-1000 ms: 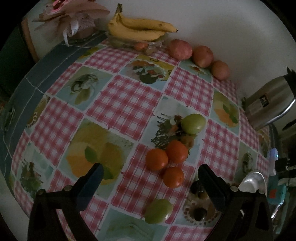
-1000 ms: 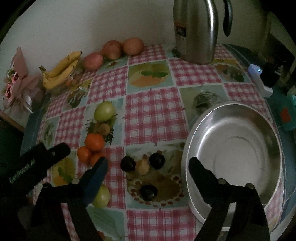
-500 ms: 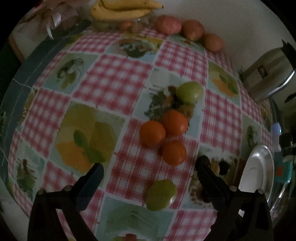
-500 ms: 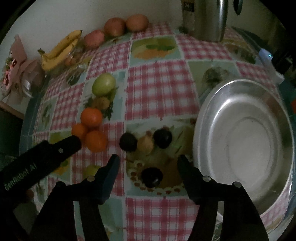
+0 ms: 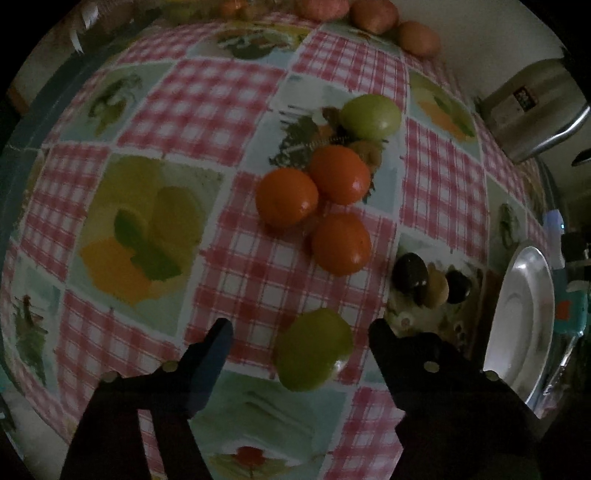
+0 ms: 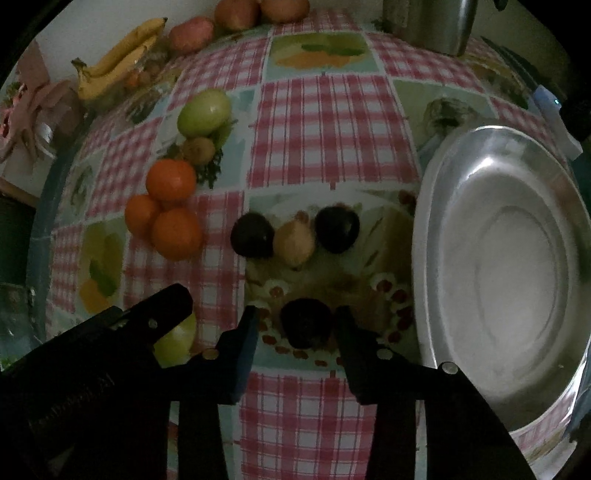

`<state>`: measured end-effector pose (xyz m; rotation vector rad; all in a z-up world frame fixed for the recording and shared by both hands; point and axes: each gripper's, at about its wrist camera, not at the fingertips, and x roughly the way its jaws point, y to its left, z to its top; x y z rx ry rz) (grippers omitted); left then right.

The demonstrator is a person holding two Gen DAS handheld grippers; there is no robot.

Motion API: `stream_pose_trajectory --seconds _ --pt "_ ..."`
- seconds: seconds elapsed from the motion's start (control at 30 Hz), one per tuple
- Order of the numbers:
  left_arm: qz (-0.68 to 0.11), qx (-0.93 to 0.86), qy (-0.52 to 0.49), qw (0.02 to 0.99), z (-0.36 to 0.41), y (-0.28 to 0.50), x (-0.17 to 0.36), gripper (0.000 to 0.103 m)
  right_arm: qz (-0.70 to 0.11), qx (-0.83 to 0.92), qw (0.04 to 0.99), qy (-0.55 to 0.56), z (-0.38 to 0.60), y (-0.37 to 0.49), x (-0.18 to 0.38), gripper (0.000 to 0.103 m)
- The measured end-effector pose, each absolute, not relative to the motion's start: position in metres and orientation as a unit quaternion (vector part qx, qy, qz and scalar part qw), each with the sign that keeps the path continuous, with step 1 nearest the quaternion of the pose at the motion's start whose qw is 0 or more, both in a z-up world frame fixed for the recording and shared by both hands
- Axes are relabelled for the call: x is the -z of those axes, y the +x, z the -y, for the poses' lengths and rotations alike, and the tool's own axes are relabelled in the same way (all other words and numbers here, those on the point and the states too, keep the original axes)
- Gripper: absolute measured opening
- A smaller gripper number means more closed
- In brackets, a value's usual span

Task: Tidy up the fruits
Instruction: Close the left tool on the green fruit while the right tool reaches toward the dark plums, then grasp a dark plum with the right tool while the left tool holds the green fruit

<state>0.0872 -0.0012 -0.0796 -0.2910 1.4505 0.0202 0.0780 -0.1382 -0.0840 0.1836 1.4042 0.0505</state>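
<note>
A green fruit (image 5: 314, 350) lies on the checked tablecloth between the fingers of my left gripper (image 5: 301, 328), whose jaws are closing with a gap on each side. My right gripper (image 6: 297, 317) straddles a dark plum (image 6: 306, 325); its jaws are closing too, with narrow gaps left. Just beyond lie two more dark plums (image 6: 253, 236) (image 6: 338, 229) with a tan fruit (image 6: 295, 240) between them. Three oranges (image 5: 288, 197) cluster further out, below a second green fruit (image 5: 371, 116). A steel bowl (image 6: 461, 184) stands to the right of my right gripper.
Bananas (image 6: 118, 55) and reddish round fruits (image 6: 192, 33) line the wall at the table's far edge. A steel flask (image 6: 428, 22) stands at the far right. A small brown fruit (image 6: 199, 149) sits by the far green one.
Both grippers have come down toward the table and narrowed their jaws. The left now frames the near green fruit, the right the nearest dark plum.
</note>
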Motion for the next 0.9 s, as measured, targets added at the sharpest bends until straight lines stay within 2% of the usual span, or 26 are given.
stream_pose_trajectory --seconds 0.4,0.5,0.6,0.9 --pt "-0.675 -0.002 -0.160 0.720 0.006 0.080 0.100 0.049 -0.645 -0.019 0.764 0.030 0.116 0.079 0.086 0.040" --pt "-0.677 -0.001 -0.161 0.718 0.005 0.079 0.099 0.047 -0.645 -0.019 0.764 0.028 0.114 0.078 0.085 0.039" --pt "-0.677 -0.003 -0.164 0.717 0.005 0.083 0.096 0.047 -0.644 -0.012 0.765 0.025 0.113 0.073 0.083 0.030" --pt "-0.677 -0.005 -0.170 0.716 0.004 0.084 0.094 0.047 -0.642 -0.015 0.765 0.048 0.117 0.075 0.084 0.029"
